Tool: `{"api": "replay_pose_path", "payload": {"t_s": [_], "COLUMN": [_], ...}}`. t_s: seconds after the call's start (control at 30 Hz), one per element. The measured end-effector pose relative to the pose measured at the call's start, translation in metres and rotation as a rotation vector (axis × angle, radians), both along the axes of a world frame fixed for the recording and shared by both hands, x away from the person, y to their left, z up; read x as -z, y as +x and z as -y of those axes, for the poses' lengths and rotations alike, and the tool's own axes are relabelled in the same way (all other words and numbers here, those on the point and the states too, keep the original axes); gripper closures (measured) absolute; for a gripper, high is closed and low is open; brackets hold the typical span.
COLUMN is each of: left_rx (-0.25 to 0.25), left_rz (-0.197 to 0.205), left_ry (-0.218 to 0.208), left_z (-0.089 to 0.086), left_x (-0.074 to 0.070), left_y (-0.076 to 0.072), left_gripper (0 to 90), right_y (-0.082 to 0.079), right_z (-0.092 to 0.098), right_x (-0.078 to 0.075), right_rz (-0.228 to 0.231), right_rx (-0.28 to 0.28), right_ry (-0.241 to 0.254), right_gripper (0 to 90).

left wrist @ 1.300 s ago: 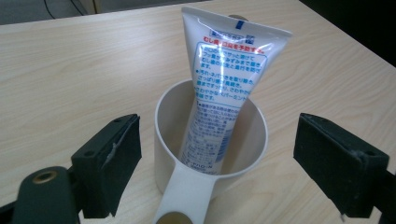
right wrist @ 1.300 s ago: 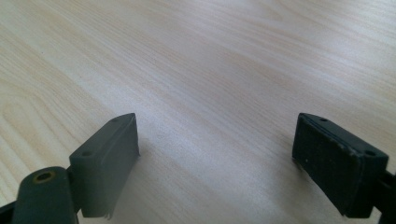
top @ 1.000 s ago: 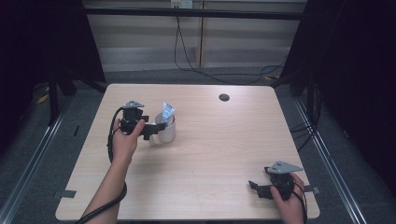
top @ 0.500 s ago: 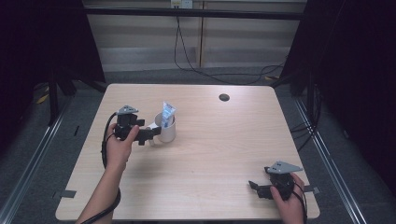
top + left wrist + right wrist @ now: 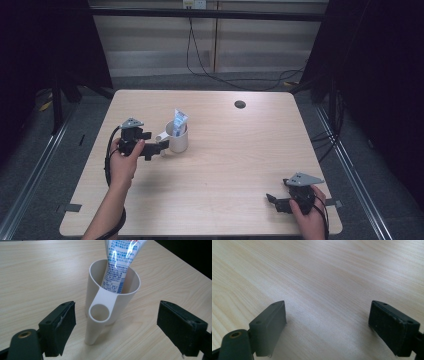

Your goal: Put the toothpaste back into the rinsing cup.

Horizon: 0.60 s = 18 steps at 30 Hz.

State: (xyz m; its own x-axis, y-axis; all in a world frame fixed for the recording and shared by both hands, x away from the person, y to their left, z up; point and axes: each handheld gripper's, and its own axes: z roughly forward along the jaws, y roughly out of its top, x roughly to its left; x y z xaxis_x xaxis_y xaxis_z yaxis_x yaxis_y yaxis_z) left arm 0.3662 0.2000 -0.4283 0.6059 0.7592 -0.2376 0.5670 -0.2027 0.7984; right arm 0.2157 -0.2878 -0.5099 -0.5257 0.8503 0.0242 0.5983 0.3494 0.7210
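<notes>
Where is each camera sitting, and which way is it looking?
High view: above the near table edge, looking forward and down; both forearms, left gripper, right gripper.
Left gripper view: rides that gripper, facing the white cup with a toothpaste tube; its open fingers show.
Right gripper view: rides the right gripper, facing bare table.
Shared: high and left views both see the cup.

We see a light wooden table with rounded corners (image 5: pixel 220 165), bearing a small dark round hole (image 5: pixel 240 104) near its far edge. It stands on a grey carpeted floor (image 5: pixel 45 165), with metal rails (image 5: pixel 350 170) running along both sides. Beyond it, pale beige wall panels (image 5: pixel 165 40) sit under a dark horizontal bar (image 5: pixel 210 14), and black cables (image 5: pixel 200 60) hang down to the floor. Black curtains (image 5: pixel 380 75) close in left and right.
</notes>
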Motion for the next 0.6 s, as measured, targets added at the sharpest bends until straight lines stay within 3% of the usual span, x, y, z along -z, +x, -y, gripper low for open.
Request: {"api": "replay_pose_path", "payload": {"t_s": [0.13,0.6], "left_rx": [-0.003,0.007], "left_rz": [-0.001,-0.011], "left_ry": [-0.013,-0.001], "left_z": [-0.001,-0.001], "left_x": [0.005,0.021], "left_y": [-0.003,-0.010], "left_gripper": [15.4,15.6], "right_y": [0.000,0.000], "right_z": [0.000,0.000], "right_x": [0.000,0.000], "right_rz": [0.000,0.000], "right_rx": [0.000,0.000], "right_ry": [0.000,0.000], "right_gripper": [13.9,13.9]}}
